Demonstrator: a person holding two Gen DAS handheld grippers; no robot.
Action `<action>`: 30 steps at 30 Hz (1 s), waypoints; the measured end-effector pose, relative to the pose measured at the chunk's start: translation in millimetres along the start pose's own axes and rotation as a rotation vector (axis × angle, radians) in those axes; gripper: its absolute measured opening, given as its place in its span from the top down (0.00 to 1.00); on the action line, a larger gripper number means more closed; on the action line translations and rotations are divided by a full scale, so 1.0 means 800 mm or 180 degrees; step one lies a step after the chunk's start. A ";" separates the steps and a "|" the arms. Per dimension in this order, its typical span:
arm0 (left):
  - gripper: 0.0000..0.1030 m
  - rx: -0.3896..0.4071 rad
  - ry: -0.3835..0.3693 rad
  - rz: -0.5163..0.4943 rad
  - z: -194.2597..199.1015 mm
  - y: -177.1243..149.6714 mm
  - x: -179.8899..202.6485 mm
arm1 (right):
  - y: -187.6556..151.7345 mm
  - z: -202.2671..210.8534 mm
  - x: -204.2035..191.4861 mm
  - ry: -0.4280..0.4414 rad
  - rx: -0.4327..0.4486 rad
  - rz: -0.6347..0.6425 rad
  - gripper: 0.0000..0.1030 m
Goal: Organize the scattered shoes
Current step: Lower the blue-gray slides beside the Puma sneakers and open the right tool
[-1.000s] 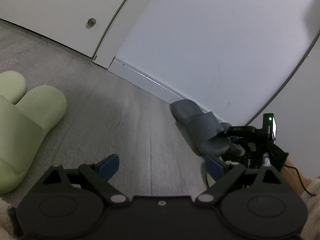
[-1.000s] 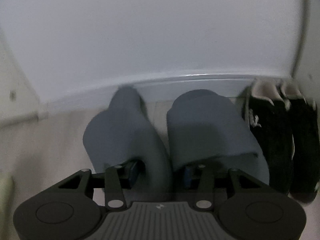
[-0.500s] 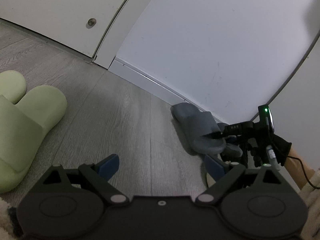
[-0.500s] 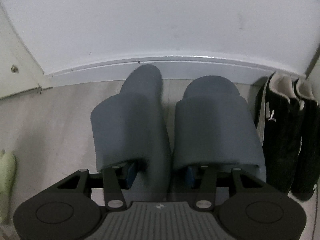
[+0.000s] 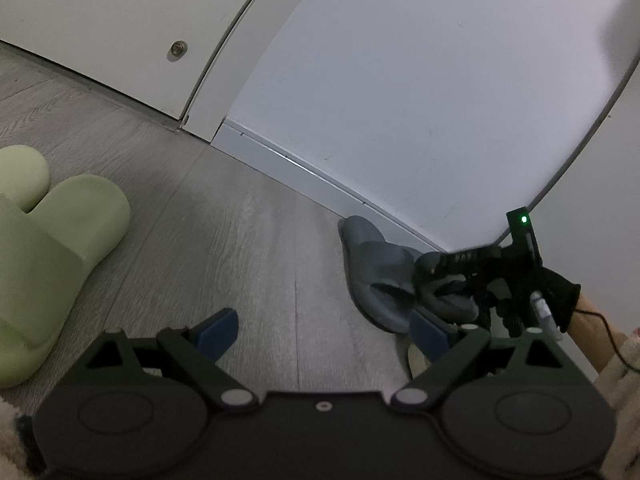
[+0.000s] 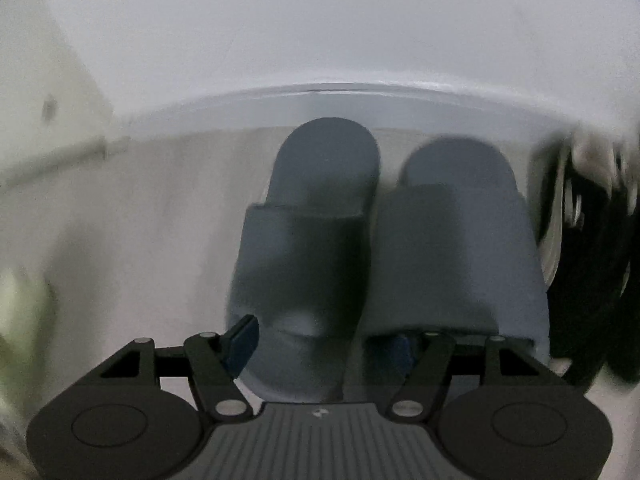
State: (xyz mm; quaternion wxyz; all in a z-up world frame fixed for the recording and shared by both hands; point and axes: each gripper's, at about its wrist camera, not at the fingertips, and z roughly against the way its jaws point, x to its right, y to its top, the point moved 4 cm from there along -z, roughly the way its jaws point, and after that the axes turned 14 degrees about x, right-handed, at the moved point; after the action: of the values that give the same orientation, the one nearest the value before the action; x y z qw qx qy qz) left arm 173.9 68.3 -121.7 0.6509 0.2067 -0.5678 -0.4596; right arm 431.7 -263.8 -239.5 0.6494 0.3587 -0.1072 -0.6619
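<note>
Straddling the left slide's [image 6: 308,240] heel, right tongs [image 6: 320,344] were spread, gripping nothing. Grey pair lay side by side, long axes toward baseboard [image 6: 340,100], toes near it. Left tongs [image 5: 324,328] spread, empty, farther off.

The left claw [image 5: 324,326] has a matte black body with two round raised discs, silver pivot screws on its black link arms, and blue pads on its fingers [image 5: 218,330]. The right claw [image 6: 320,344] is built alike, with a ribbed grey plate and a small white mark between its discs. Seen from the left claw's camera, the right claw [image 5: 476,268] carries a black upright post with a green light, and a thin black cable trails behind it. A black glove [image 5: 560,292] covers the hand there, with a fuzzy cream sleeve [image 5: 624,364] behind the glove.
</note>
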 end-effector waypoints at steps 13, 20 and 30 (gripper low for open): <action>0.09 -0.0019 0.0003 0.0002 -0.002 0.005 0.004 | -0.027 -0.001 0.088 -0.0391 -0.0412 -0.1439 0.30; 0.09 -0.0025 0.0001 -0.0006 -0.004 0.004 0.004 | -0.037 0.011 0.043 -0.0669 0.0029 -0.0303 0.31; 0.09 -0.0022 0.0028 0.0014 -0.003 0.002 0.001 | -0.018 0.004 0.089 -0.0368 0.0325 -0.1307 0.34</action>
State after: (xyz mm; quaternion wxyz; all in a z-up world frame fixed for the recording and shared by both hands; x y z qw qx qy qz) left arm 176.5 67.9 -121.1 0.6551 0.2053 -0.5637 -0.4592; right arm 425.7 -329.8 -269.4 0.4747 0.3669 -0.1023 -0.7934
